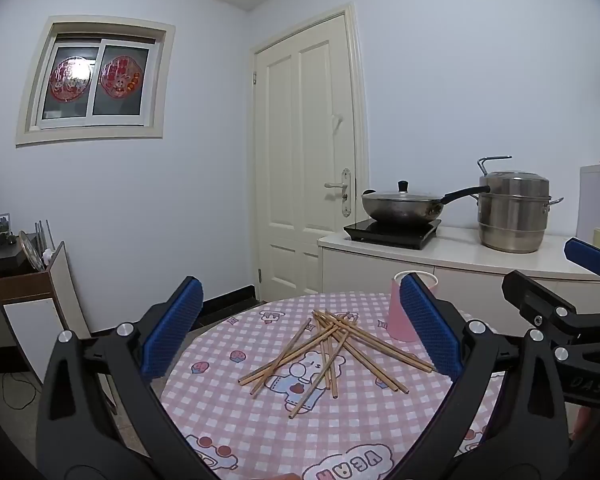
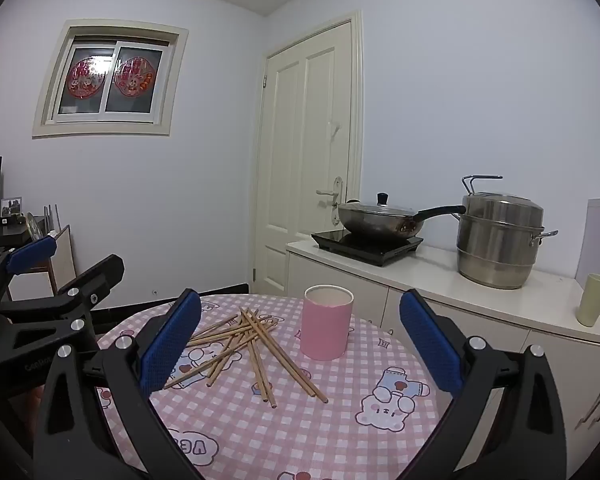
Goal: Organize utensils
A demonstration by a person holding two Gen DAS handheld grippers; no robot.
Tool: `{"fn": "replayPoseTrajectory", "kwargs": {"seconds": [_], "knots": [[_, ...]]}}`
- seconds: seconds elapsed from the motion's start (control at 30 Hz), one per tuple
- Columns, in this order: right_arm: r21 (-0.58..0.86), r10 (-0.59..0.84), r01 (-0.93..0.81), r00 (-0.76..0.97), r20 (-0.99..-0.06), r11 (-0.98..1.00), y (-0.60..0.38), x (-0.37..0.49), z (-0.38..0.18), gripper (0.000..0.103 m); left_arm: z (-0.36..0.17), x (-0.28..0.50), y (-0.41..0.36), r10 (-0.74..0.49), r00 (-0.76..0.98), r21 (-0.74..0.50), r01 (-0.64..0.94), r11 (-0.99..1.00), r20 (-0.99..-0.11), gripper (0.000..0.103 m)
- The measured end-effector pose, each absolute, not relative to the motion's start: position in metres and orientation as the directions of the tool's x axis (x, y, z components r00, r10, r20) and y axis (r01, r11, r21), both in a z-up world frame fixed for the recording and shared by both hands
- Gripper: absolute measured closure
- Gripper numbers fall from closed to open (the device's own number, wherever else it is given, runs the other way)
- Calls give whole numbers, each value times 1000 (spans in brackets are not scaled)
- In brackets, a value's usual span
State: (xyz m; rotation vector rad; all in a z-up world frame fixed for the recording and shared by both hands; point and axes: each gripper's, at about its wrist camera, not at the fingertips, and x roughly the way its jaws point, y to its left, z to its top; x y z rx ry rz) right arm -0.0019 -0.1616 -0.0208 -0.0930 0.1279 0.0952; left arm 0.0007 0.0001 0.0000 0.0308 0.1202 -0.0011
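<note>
Pink-checked cloth with cartoon bears covers the round table (image 2: pixel 340 432) I am working over, in a small kitchen with pale walls. On it lies a loose heap of wooden chopsticks (image 1: pixel 332 350), crossed over one another near the middle of the top, most of them running with their long axes roughly away from me and fanning out to either side. Just beside the heap, on its right and a little farther back, stands an upright pink cup (image 2: pixel 327 322), empty as far as I can see, which I take to be where the sticks belong. My left gripper (image 1: pixel 300 328) hangs above the near edge with its jaws spread wide and nothing between them, and the heap sits almost straight ahead of it. My right gripper (image 2: pixel 300 340) is equally wide and empty, and from it the sticks lie ahead and to the left, the cup nearly dead centre. So I judge the left the better placed for the chopsticks, the right for the cup. Beyond the table, a counter (image 2: pixel 440 276) carries a lidded wok (image 2: pixel 376 220) on a hob and a steel steamer pot (image 2: pixel 500 240), beside a closed door (image 1: pixel 304 152).
</note>
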Motion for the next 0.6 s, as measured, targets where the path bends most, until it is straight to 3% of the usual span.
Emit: {"fn": "replayPoseTrajectory", "kwargs": {"seconds": [0.6], "knots": [[-89,91,-103,987,-132,991,-158,-2,-17,7,-3,0,-3,5,993,30,-1,1000,-116,6]]}}
